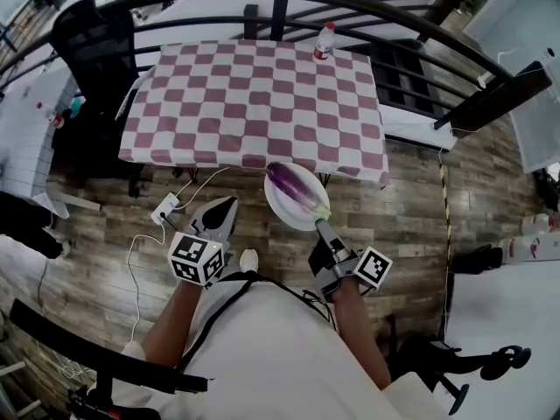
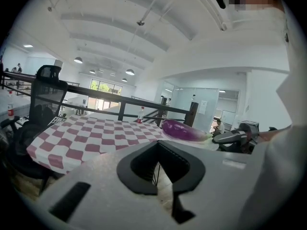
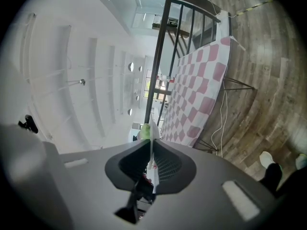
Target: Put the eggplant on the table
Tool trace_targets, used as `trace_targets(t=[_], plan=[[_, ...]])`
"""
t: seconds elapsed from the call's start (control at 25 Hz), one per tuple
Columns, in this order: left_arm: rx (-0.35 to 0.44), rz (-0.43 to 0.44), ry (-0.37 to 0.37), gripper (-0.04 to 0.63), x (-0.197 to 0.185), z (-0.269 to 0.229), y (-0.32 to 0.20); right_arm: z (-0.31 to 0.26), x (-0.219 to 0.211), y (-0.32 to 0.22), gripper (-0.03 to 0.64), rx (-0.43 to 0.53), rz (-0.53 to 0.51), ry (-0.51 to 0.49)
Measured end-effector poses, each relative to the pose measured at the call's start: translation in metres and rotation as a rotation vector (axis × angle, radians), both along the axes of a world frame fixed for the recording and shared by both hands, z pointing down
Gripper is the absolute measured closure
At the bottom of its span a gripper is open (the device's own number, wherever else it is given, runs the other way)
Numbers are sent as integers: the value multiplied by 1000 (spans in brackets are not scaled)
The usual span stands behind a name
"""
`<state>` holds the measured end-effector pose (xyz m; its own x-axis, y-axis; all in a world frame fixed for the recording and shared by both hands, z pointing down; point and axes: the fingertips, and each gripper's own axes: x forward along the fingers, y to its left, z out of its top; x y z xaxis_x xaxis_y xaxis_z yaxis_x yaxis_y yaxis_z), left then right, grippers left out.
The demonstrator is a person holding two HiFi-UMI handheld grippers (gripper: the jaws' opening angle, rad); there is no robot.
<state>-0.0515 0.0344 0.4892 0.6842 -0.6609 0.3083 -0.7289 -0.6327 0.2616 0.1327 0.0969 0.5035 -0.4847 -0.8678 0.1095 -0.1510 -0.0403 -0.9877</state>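
Head view: right gripper is clamping the near rim of a round white plate. A glossy purple eggplant with a green stem is lying on that plate, which is being held above the wooden plank floor at the near edge of the table with the red-and-white checked cloth. Left gripper is pointing toward the table, jaws together, carrying nothing.

Left gripper view: the jaws are meeting at their tips with nothing between them. The eggplant is showing beyond them, to the right of the cloth.

Right gripper view: the jaws are pinching the plate's thin white rim edge-on, with the green stem showing just past them.
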Motion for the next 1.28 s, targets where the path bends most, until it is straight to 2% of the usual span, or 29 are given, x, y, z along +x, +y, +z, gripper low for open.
trace_targets(t=[0.4, 1.28], plan=[[-3, 15, 22, 589, -31, 7, -34, -2, -26, -28, 584, 7, 43, -3], [-23, -53, 36, 589, -90, 16, -59, -4, -63, -64, 584, -2, 9, 19]])
